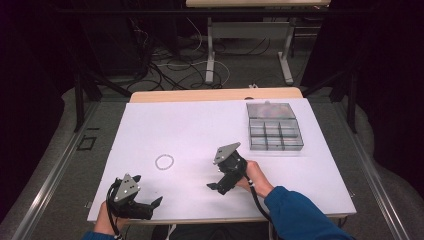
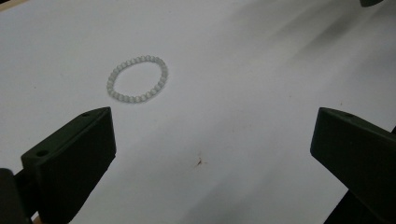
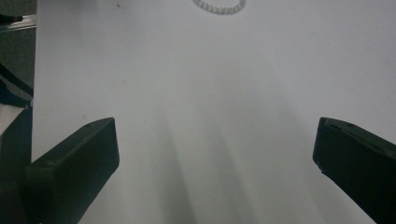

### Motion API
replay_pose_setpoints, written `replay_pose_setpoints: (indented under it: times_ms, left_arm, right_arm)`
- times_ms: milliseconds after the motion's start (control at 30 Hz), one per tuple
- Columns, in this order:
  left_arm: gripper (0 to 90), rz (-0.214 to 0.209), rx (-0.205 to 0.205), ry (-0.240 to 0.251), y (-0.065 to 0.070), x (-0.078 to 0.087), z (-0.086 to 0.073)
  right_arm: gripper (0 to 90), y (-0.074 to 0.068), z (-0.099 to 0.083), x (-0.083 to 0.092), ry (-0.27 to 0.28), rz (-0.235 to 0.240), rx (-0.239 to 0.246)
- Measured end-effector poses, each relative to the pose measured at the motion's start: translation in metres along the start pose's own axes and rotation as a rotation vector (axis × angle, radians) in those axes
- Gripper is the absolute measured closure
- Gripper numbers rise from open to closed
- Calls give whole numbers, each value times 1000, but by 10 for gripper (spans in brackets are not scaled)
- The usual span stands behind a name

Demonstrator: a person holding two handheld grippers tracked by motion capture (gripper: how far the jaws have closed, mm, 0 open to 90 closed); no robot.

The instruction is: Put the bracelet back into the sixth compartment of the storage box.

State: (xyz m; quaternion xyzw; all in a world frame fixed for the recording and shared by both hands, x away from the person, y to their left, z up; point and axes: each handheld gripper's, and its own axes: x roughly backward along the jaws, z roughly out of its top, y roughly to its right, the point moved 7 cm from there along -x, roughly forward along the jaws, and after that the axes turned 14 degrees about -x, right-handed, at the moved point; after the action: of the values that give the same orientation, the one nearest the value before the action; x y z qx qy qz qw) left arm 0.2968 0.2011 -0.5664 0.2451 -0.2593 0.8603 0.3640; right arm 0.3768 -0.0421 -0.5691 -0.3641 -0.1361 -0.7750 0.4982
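Left gripper view: bracelet [image 2: 138, 79] ahead (perhaps left) of tool [image 2: 212, 154].

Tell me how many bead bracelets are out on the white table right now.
1. The pale round bead bracelet lies flat on the white table, between the left gripper and the right gripper. The clear plastic compartment box may hide others.

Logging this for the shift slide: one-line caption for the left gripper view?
Left tool open above the white table, pale bead bracelet lying ahead.
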Motion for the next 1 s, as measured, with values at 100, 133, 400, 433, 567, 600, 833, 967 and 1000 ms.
replay_pose_setpoints:
  times_ms: [100, 133, 400, 433, 567, 600, 833, 967, 1000]
  left_arm:
    - [1, -6, -3, -6, 0, -1, 0]
    - [0, -3, -3, 0, 0, -1, 1]
    - [0, -9, 2, 3, 0, -2, 1]
    - [1, -9, 2, 5, -1, -2, 1]
    - [0, -11, 3, 5, 0, -2, 1]
    - [0, -10, 2, 4, 0, -2, 1]
    - [0, -12, 2, 4, 0, -2, 1]
    - [0, -12, 3, 3, 0, -2, 1]
    - [0, -12, 3, 3, 0, -2, 1]
  right_arm:
    - [0, -2, 6, -7, 5, 12, 10]
    - [0, -2, 7, -10, 4, 10, 10]
    - [8, -4, 18, -27, 9, 29, 14]
    - [14, -4, 20, -29, 15, 33, 24]
    - [27, -5, 27, -38, 20, 42, 17]
    - [33, -5, 28, -39, 16, 42, 23]
    - [25, -10, 37, -54, 11, 61, 32]
    - [5, -11, 40, -62, 8, 62, 28]
    - [2, -11, 41, -64, 11, 70, 39]
